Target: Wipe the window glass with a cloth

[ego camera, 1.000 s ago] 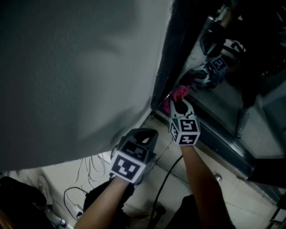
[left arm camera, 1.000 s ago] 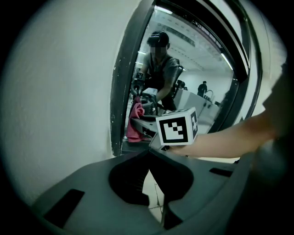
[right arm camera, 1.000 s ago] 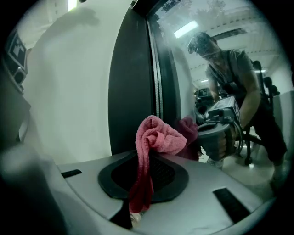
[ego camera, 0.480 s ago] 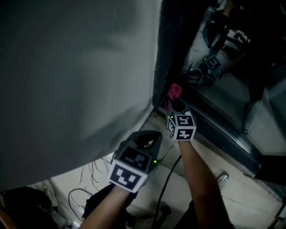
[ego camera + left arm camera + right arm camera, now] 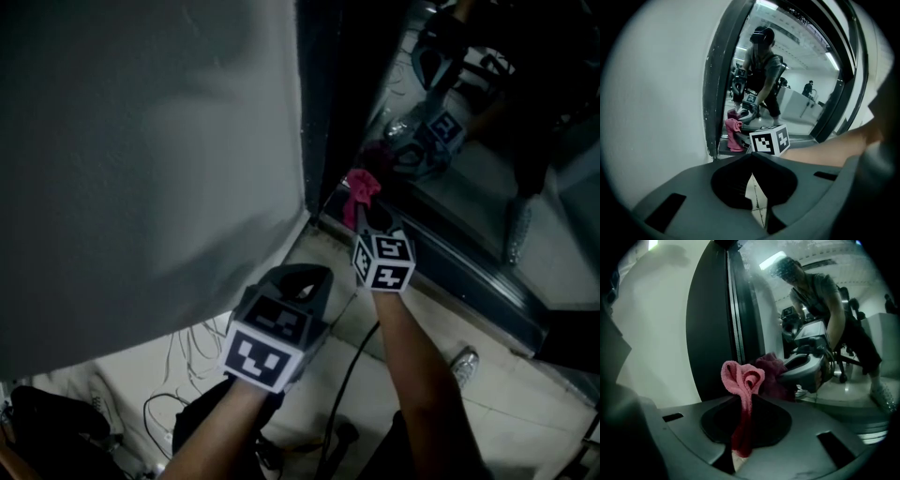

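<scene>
Cloth point(image 5: 742, 378) pinched in right claw point(image 5: 740, 442), beside glass point(image 5: 473, 183)

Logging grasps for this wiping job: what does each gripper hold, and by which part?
Right gripper clamps the pink cloth along a bunched strip, a folded loop poking past its tips. Left gripper holds nothing.

Two grippers point(image 5: 302, 279) point(image 5: 372, 216), one pink cloth point(image 5: 361, 185), one window glass point(image 5: 473, 192).
</scene>
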`<state>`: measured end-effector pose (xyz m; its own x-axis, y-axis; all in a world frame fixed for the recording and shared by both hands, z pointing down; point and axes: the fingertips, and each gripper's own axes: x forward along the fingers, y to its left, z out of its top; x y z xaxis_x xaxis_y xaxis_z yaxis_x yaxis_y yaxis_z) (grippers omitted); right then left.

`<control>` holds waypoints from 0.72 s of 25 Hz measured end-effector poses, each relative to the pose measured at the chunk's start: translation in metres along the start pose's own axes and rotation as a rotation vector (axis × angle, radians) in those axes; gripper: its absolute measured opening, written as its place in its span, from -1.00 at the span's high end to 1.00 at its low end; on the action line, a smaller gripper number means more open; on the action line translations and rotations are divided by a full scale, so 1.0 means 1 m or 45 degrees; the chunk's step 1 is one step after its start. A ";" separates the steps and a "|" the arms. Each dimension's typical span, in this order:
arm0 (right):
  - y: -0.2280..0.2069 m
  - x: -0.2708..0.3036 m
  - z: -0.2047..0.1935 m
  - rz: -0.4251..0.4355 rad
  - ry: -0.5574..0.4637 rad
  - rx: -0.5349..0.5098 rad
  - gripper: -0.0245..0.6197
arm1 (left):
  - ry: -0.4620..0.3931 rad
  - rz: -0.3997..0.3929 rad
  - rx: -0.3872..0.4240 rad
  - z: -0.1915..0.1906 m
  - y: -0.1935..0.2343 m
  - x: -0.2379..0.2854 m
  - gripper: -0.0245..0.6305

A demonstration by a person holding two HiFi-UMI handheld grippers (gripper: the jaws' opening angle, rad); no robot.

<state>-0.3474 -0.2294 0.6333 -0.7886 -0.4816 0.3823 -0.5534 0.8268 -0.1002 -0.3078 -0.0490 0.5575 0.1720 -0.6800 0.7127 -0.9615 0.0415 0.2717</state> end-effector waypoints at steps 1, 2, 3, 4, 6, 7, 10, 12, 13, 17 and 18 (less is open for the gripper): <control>-0.004 -0.003 -0.001 -0.007 0.003 0.003 0.78 | 0.000 0.001 0.006 0.001 -0.001 0.001 0.92; -0.007 -0.006 -0.002 -0.013 0.005 0.006 0.78 | -0.004 0.000 0.012 0.002 -0.003 0.002 0.92; -0.012 -0.009 -0.002 -0.021 0.007 0.010 0.78 | -0.012 -0.002 0.020 0.005 -0.006 0.004 0.92; -0.016 -0.013 -0.003 -0.029 0.010 0.015 0.78 | -0.014 -0.003 0.028 0.007 -0.009 0.005 0.92; -0.027 -0.020 -0.005 -0.046 0.017 0.021 0.78 | 0.005 0.003 0.035 0.006 -0.013 0.010 0.92; -0.031 -0.023 -0.005 -0.053 0.022 0.021 0.78 | 0.005 0.000 0.042 0.008 -0.016 0.012 0.92; -0.046 -0.036 -0.007 -0.077 0.035 0.025 0.78 | -0.029 -0.026 0.089 0.023 -0.031 0.017 0.92; -0.059 -0.047 -0.011 -0.102 0.042 0.032 0.78 | -0.013 -0.029 0.112 0.024 -0.039 0.023 0.92; -0.066 -0.053 -0.014 -0.115 0.047 0.036 0.78 | -0.009 -0.033 0.123 0.025 -0.043 0.025 0.92; -0.093 -0.077 -0.024 -0.164 0.063 0.047 0.78 | -0.023 -0.065 0.146 0.034 -0.061 0.034 0.92; -0.100 -0.083 -0.025 -0.176 0.065 0.050 0.78 | -0.036 -0.078 0.160 0.039 -0.067 0.036 0.92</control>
<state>-0.2198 -0.2644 0.6348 -0.6900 -0.5740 0.4409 -0.6668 0.7411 -0.0787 -0.2451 -0.1044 0.5393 0.2268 -0.6991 0.6781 -0.9689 -0.0912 0.2299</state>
